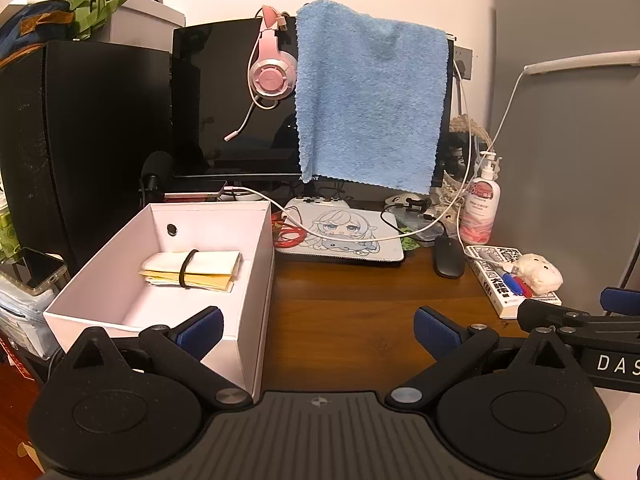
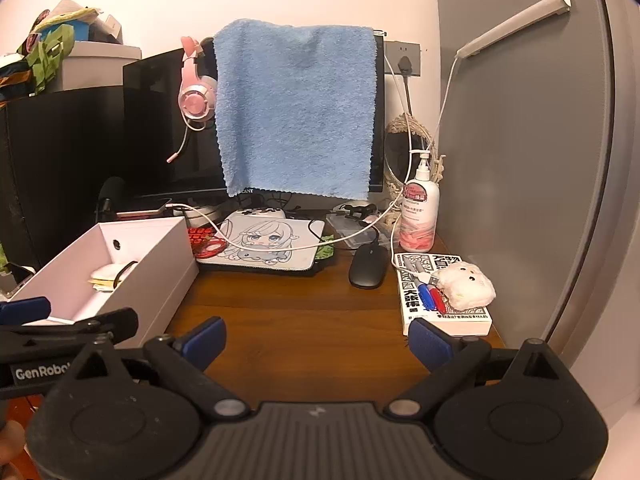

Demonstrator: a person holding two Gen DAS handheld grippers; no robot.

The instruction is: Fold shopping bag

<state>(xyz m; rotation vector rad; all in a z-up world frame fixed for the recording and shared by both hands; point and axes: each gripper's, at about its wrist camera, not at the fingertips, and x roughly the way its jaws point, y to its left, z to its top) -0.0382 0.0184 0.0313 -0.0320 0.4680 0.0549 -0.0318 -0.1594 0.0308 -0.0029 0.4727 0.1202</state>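
Grippers were found idle above the wooden desk (image 1: pixel 340 312). The left gripper (image 1: pixel 319 330) was held with its fingers spread wide and nothing between them; the right gripper (image 2: pixel 316 338) was likewise spread and empty. The shopping bag (image 1: pixel 192 266) was judged to be the pale, flat bundle lying inside the white box (image 1: pixel 256 280) at the left of the desk, bound round its middle by a dark band (image 1: pixel 186 268); its identity could not be confirmed from the pictures. On that reading, the fold was judged complete or close to it.

If the bundle is to be handled further, it is advised that it be taken by its ends, clear of the band, and that the box walls be avoided on entry, the left gripper being nearer.

Writing was noted as follows. "GenRobot" was partly read on the left gripper's body in the right wrist view, and "DAS" on the right gripper's body in the left wrist view. Chinese characters were seen on the book (image 2: pixel 436 300) cover and on the pump bottle (image 2: pixel 420 212) label; these were not legible in detail. A partial brand mark on the monitor (image 1: pixel 232 100) bezel was cut off by the blue towel (image 1: pixel 368 96).
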